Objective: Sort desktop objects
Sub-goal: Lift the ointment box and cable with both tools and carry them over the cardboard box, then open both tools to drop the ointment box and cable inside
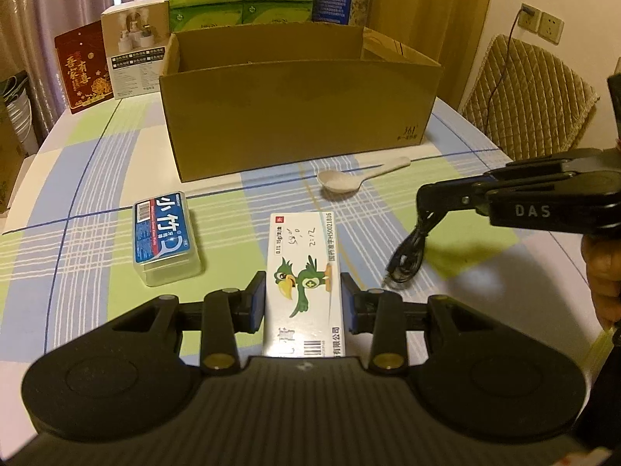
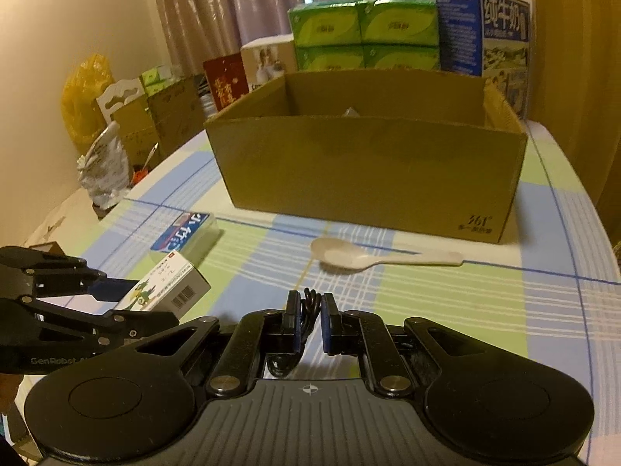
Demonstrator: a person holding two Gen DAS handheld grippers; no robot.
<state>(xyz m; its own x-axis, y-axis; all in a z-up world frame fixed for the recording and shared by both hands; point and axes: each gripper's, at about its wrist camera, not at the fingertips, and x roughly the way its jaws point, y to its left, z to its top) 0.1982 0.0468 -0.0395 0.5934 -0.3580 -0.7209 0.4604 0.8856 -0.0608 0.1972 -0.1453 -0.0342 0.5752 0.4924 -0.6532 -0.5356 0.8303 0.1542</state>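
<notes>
We're over a worktop (image 1: 97, 178) checked in pale blue, green and white. We see a brown cardboard box (image 1: 299, 116), a white spoon (image 1: 361, 176), a white carton with a green bird (image 1: 304, 272), and a black cable (image 1: 411, 248).

The open box (image 1: 299, 116) was plain brown corrugated cardboard, matt, while the medicine carton (image 1: 302, 272) was smooth printed card with a slight sheen. The floss case (image 1: 165, 240) was clear glossy plastic, the spoon (image 1: 361, 176) smooth off-white plastic or ceramic, the cable (image 1: 411, 248) black rubbery. The tablecloth (image 1: 97, 194) looked smooth and faintly shiny; both grippers' bodies were matt black plastic with brassy metal pins.
</notes>
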